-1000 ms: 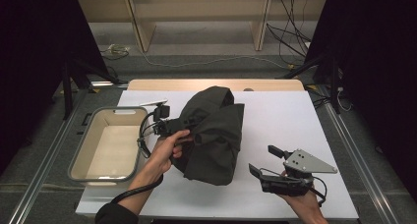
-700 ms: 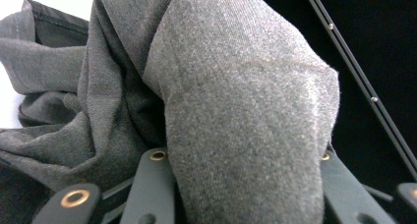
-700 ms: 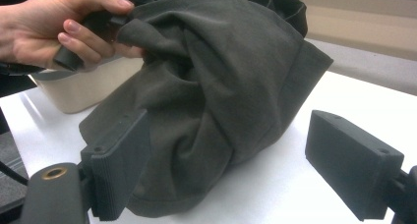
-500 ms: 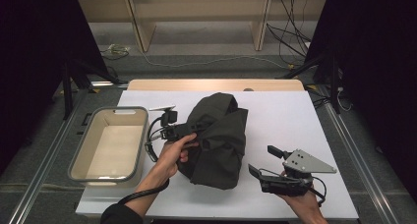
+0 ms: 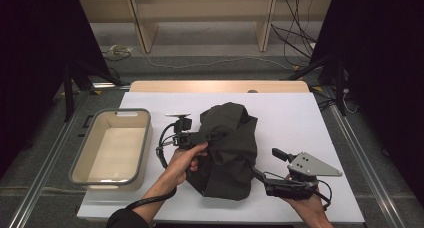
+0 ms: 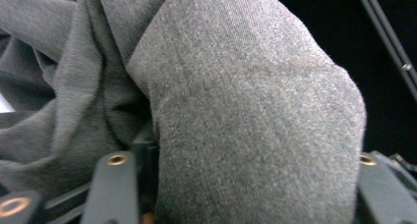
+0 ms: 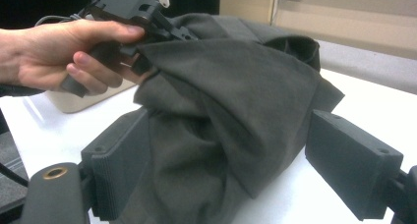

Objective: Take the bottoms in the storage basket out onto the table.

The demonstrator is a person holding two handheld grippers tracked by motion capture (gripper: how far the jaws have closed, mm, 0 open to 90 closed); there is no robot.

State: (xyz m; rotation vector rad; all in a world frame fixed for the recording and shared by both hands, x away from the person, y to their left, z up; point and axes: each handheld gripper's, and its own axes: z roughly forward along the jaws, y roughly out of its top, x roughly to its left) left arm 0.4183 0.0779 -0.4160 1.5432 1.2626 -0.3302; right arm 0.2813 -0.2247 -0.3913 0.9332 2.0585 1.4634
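Garment [image 5: 230,148] bunched lower than before, left tongs [image 5: 212,136] clamped on fabric, right tongs [image 5: 267,168] open — straddling its edge

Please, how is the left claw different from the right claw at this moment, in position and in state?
The left claw is raised over the dark garment, with cloth bunched between its jaws; the right claw sits low near the white table, at the garment's lower edge. The left claw has cloth gathered in it; the right claw's jaws stand wide apart, with cloth between them but not pinched. Both point into the same garment.
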